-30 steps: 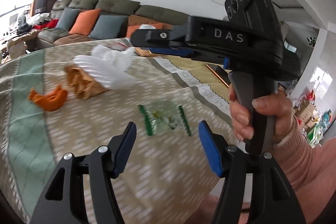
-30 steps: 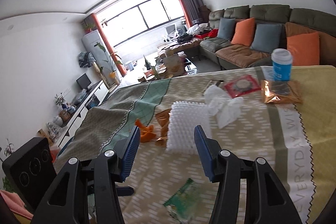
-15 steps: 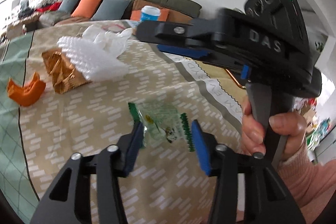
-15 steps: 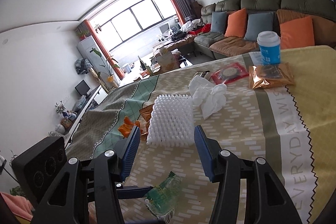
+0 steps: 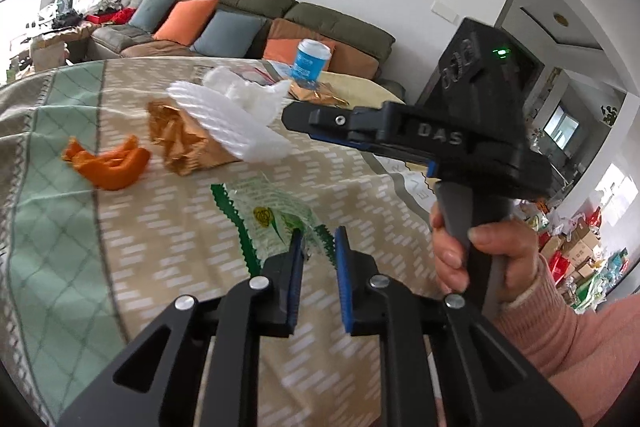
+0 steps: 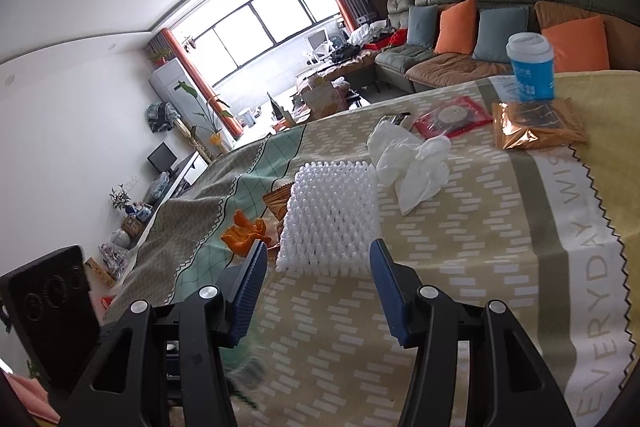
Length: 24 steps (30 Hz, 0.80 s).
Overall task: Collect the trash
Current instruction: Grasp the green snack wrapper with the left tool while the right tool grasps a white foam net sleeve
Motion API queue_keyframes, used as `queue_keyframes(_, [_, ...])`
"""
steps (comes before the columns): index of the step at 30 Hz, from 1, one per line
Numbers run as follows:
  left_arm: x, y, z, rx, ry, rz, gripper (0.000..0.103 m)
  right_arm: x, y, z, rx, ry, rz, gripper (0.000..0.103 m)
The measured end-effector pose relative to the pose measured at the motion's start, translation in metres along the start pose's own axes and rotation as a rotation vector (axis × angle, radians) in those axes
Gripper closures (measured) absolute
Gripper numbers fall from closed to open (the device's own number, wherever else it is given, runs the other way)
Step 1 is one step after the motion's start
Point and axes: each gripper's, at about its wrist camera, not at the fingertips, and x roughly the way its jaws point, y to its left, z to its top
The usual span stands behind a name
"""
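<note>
On the patterned tablecloth point(image 5: 140, 259), my left gripper point(image 5: 318, 247), wide a second ago, is closing on the green wrapper point(image 5: 272, 223) now between its pads; first trash nearly gripped, my right gripper point(image 6: 318, 263) half open, empty

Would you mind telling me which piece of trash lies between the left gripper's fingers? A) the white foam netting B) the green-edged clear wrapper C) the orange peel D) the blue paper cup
B: in the left wrist view the left gripper has its closing jaws around the near edge of the green-edged clear wrapper.
</note>
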Motion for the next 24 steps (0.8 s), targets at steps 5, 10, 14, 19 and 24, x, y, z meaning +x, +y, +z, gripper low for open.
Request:
queue_keyframes(5, [-0.023, 0.01, -0.004, 0.0, -0.038, 0.058, 0.087, 0.016, 0.003, 0.003, 0.001, 0.025, -0.036, 0.035])
queue_keyframes(10, [-0.043, 0.021, -0.01, -0.006, -0.068, 0.106, 0.087, 0.033, 0.005, 0.009, -0.016, 0.057, -0.055, 0.035])
queue_keyframes(14, [-0.058, 0.029, -0.011, -0.022, -0.09, 0.141, 0.087, 0.04, 0.005, 0.011, -0.016, 0.079, -0.055, 0.046])
queue_keyframes(19, [-0.074, 0.041, -0.016, -0.054, -0.109, 0.177, 0.087, 0.04, 0.001, 0.009, -0.004, 0.09, -0.04, 0.074])
queue_keyframes(24, [-0.09, 0.052, -0.021, -0.075, -0.12, 0.215, 0.087, 0.034, 0.005, 0.009, -0.024, 0.069, -0.043, 0.09])
